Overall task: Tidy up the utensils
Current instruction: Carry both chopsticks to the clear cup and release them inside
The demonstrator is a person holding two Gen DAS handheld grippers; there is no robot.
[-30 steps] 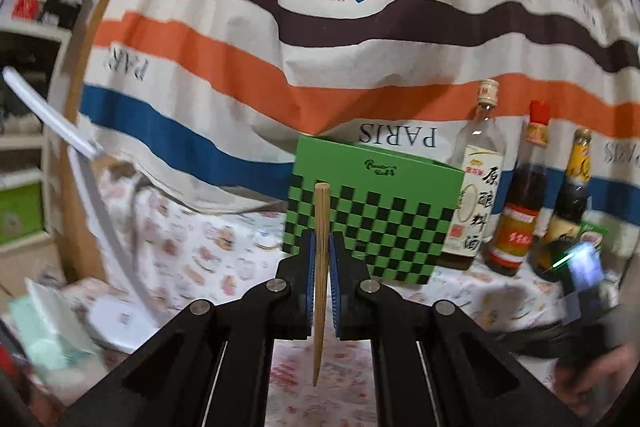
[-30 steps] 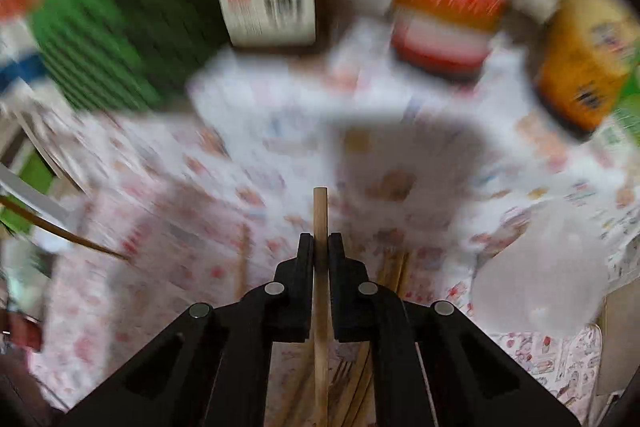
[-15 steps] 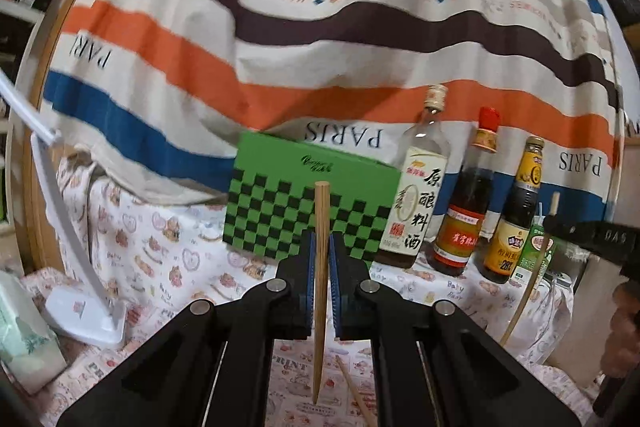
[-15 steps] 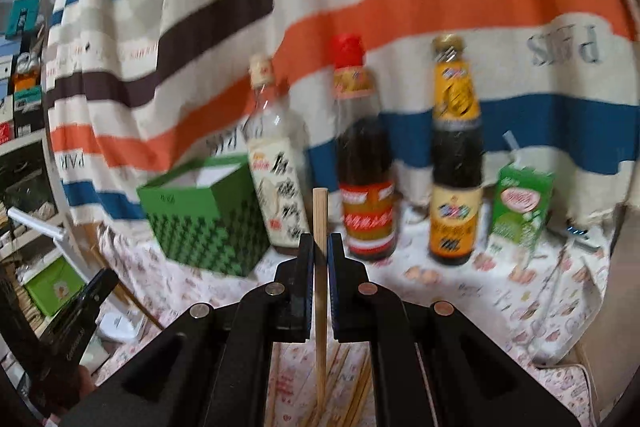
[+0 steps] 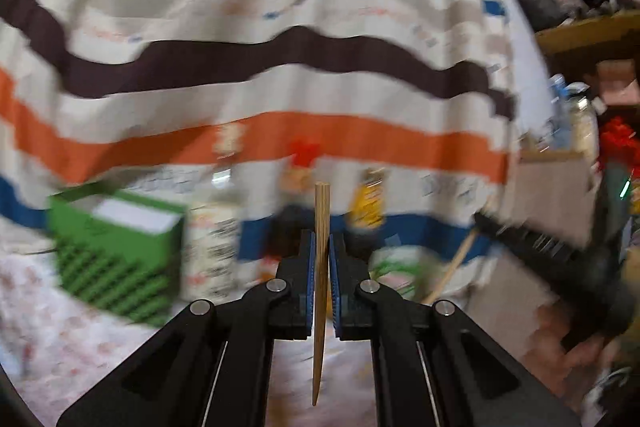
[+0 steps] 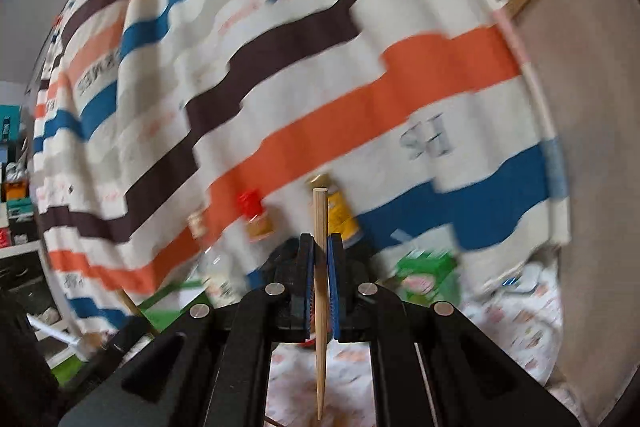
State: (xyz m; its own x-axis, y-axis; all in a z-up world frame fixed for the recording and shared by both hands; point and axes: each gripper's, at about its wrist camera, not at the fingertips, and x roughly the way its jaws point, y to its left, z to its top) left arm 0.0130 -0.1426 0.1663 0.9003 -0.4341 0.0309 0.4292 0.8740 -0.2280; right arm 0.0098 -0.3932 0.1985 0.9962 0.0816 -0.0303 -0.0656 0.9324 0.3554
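My left gripper point(image 5: 319, 247) is shut on a wooden chopstick point(image 5: 321, 227) that stands upright between the blue pads, thin end down. My right gripper point(image 6: 319, 251) is likewise shut on a second upright chopstick point(image 6: 320, 223). In the left wrist view the right gripper point(image 5: 480, 221) shows blurred at the right edge, held by a hand point(image 5: 580, 347), its chopstick point(image 5: 452, 267) slanting below it. A green checked box point(image 5: 116, 247) with an open top stands on the patterned tablecloth at the left. In the right wrist view only a green corner of the box point(image 6: 168, 301) shows at the lower left.
Three sauce bottles point(image 5: 298, 171) stand in a row right of the box, in front of a striped curtain point(image 5: 260, 67). A small green drink carton point(image 6: 428, 275) stands right of the bottles. Shelves with clutter point(image 5: 592, 87) fill the far right. Both views are motion-blurred.
Both grippers have risen and swung to the right with their chopsticks still held. The box and bottles have slid left and lower in the views; the right wrist view has tilted.
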